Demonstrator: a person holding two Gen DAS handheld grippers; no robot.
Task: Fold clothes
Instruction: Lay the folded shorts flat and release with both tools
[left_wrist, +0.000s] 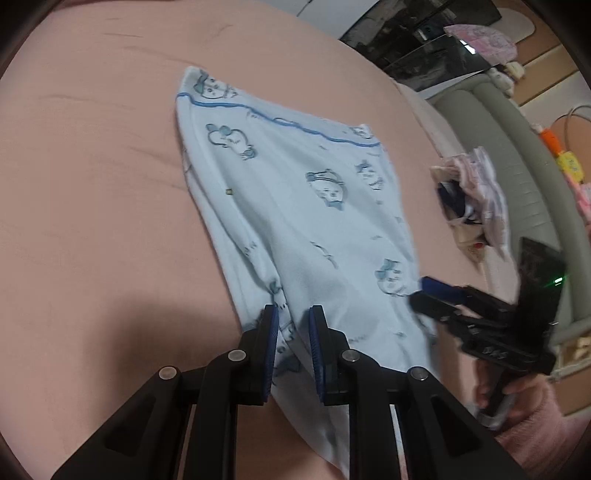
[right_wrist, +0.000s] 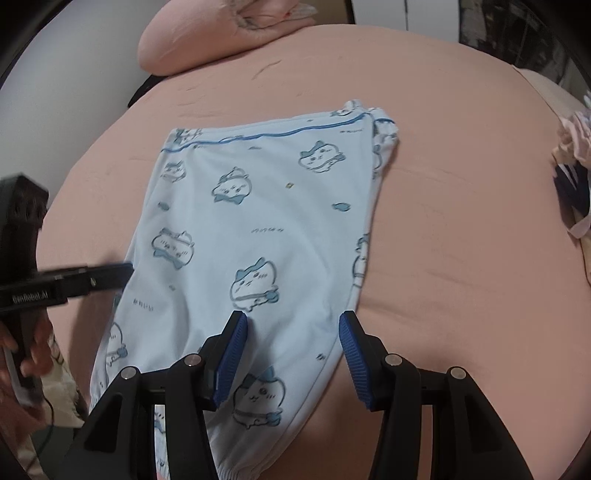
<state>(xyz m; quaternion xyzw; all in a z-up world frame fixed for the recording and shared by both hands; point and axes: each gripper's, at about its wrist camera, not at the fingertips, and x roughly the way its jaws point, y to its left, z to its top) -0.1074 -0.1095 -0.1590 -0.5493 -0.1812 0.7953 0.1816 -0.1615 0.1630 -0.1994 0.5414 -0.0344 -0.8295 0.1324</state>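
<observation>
Here, in the left wrist view, the light-blue pyjama trousers (left_wrist: 295, 206), printed with cartoon animal faces, lie spread on the pink bed sheet (left_wrist: 92, 166), their near end running under the left gripper (left_wrist: 293, 328). Its jaws stand a narrow gap apart, and a raised fold of the fabric passes between the two blue pads (left_wrist: 271, 332); whether the pads press on the cloth cannot be told. At right, the right gripper (left_wrist: 424, 291) reaches in from the side toward the trousers' right edge, carried by a hand (left_wrist: 491, 391) in a pink sleeve. A pile of other clothes (left_wrist: 469, 199) lies near the bed's far right edge.

In the right wrist view, the same trousers (right_wrist: 266, 206) stretch away from the camera, the blue-piped band at the far end. The right gripper (right_wrist: 293, 328) has its jaws set well apart over the near portion: the left pad (right_wrist: 231, 354) lies on the fabric, the right pad (right_wrist: 356, 358) just at the trousers' right edge, with cloth spanning the gap unclamped. The left gripper (right_wrist: 125, 267) enters from the left margin, its tip at the trousers' left edge. A pink pillow (right_wrist: 207, 37) rests at the far end of the bed.
</observation>
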